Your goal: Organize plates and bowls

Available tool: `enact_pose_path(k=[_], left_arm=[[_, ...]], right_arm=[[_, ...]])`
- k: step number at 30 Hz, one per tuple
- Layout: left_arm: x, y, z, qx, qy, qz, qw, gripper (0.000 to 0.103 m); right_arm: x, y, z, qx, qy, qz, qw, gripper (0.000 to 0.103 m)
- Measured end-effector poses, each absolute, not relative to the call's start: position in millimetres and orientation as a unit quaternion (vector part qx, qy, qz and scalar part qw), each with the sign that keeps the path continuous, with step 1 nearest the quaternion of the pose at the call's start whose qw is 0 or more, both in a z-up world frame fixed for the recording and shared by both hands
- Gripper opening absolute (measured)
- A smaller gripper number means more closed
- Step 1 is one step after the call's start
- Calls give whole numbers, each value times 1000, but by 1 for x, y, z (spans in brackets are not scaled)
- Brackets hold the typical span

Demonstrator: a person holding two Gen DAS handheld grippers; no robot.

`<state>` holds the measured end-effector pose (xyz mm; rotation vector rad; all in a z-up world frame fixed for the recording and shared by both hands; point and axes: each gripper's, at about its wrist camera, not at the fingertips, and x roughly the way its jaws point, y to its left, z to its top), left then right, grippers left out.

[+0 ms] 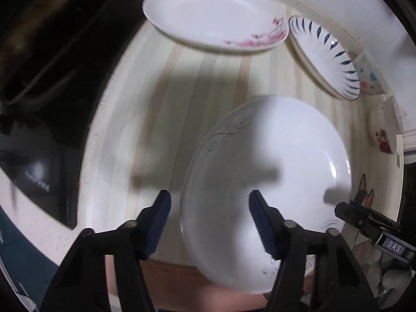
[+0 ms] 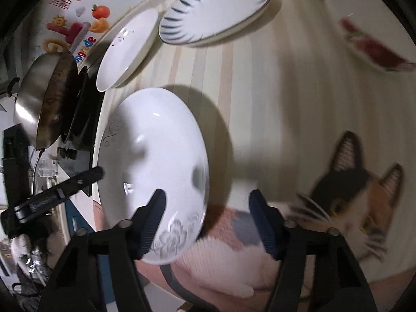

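My left gripper [image 1: 209,219] hangs with its jaws spread wide and nothing between the pads; one blue pad sits over the bare counter, the other over the near white plate [image 1: 267,189]. My right gripper [image 2: 206,219] is spread just as wide and grips nothing, its left pad above that same plate's grey flower edge and its right pad above the cat picture [image 2: 345,202] printed on the mat.

The surface is a pale striped countertop [image 1: 187,98] with cream, beige and faint pink bands running away from me. The white plate with the grey scroll lies flat at the near edge, slightly overhanging it. Farther back, near the wall, rests a plate with pink blossoms [image 1: 215,13], and just beside it a plate with dark blue leaf strokes [image 1: 327,54] that seems to sit on another plate. Next to that stands a small bowl with coloured dots [image 1: 370,78], and nearer along the right side a dish with a red flower [image 1: 382,132].

To the left the counter meets a black stovetop [image 2: 85,119] holding a steel pan [image 2: 39,98], tilted in the fisheye, with brownish contents I cannot identify. The white wall behind it carries colourful fruit and letter stickers [image 2: 78,26]. Shadows of both grippers fall across the stripes and the plate.
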<state>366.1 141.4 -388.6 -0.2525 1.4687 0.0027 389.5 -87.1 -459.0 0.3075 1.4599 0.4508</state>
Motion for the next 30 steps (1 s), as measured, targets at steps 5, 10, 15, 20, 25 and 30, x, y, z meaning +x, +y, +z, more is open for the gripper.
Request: enact_pose_path(k=[5, 10, 15, 20, 25, 30], left_arm=[[360, 134, -396, -89, 674, -2, 734, 44], [345, 134, -389, -95, 669, -5, 737, 44], [331, 124, -371, -84, 656, -10, 750, 44], [326, 105, -358, -71, 648, -23, 758, 44], [318, 82, -340, -64, 640, -42, 765, 44], [311, 58, -333, -59, 636, -63, 767, 44]], right_arm=[[399, -75, -465, 132, 671, 215, 698, 20], [401, -72, -464, 120, 665, 219, 704, 17], [397, -82, -462, 114, 660, 223, 709, 17], [391, -103, -448, 117, 648, 223, 718, 17], [386, -131, -433, 124, 636, 213, 731, 17], [378, -165, -421, 131, 629, 198, 740, 17]])
